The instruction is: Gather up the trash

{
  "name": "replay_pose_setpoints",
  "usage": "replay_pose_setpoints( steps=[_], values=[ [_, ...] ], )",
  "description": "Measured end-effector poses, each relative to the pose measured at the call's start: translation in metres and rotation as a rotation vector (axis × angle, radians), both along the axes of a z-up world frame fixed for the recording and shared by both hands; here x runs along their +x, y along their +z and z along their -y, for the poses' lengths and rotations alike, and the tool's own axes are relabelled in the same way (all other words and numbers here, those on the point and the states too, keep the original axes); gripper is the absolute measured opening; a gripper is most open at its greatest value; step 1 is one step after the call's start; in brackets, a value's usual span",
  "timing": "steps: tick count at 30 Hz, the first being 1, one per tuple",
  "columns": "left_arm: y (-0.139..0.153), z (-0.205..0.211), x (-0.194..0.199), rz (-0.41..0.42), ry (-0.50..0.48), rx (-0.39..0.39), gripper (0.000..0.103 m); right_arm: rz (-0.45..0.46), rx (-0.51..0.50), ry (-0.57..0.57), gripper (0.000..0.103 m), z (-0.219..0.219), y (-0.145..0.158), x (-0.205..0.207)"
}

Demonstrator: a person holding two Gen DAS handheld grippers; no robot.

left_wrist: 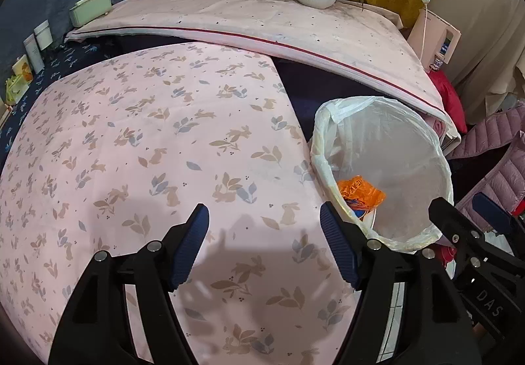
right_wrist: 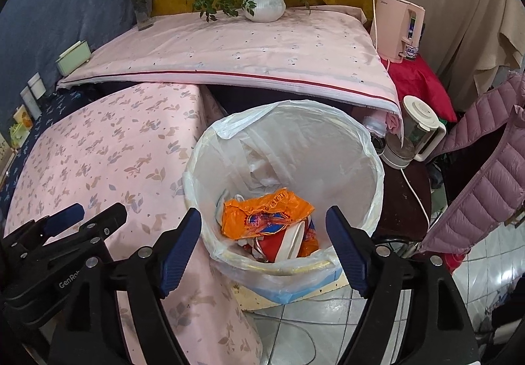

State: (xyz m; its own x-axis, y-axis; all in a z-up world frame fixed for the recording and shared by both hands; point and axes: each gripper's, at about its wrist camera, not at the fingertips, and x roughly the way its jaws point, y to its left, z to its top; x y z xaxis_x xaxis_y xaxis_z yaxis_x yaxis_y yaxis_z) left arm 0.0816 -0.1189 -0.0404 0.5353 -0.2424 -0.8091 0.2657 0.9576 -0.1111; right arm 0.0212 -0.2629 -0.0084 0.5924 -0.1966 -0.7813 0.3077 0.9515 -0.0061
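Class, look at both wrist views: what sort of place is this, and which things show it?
Probably a lived-in room at home. A table under a pink rabbit-print cloth stands beside a lined trash bin holding an orange wrapper; a potted plant and an electric kettle stand nearby.

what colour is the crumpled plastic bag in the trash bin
Orange with a blue and red print, the crumpled plastic bag shows best in the right wrist view.

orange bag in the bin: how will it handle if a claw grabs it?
The orange bag is crumpled thin film, so probably floppy, light and likely to deform in the grip. Its glossy surface may slip. It lies loose on other trash in the bin, so a push probably just shifts it.
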Motion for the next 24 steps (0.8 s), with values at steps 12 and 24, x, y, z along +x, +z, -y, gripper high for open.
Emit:
replay_pose_setpoints(
  steps=[12, 24],
  values=[
    [-0.011, -0.024, -0.010, -0.015, 0.029, 0.021, 0.074, -0.017, -0.002, 0.016, 0.084, -0.010, -0.005, -0.007],
    [-0.021, -0.031, -0.014, -0.025, 0.047, 0.032, 0.082, -0.020, -0.014, 0.014, 0.096, -0.013, -0.012, -0.012]
  ],
)
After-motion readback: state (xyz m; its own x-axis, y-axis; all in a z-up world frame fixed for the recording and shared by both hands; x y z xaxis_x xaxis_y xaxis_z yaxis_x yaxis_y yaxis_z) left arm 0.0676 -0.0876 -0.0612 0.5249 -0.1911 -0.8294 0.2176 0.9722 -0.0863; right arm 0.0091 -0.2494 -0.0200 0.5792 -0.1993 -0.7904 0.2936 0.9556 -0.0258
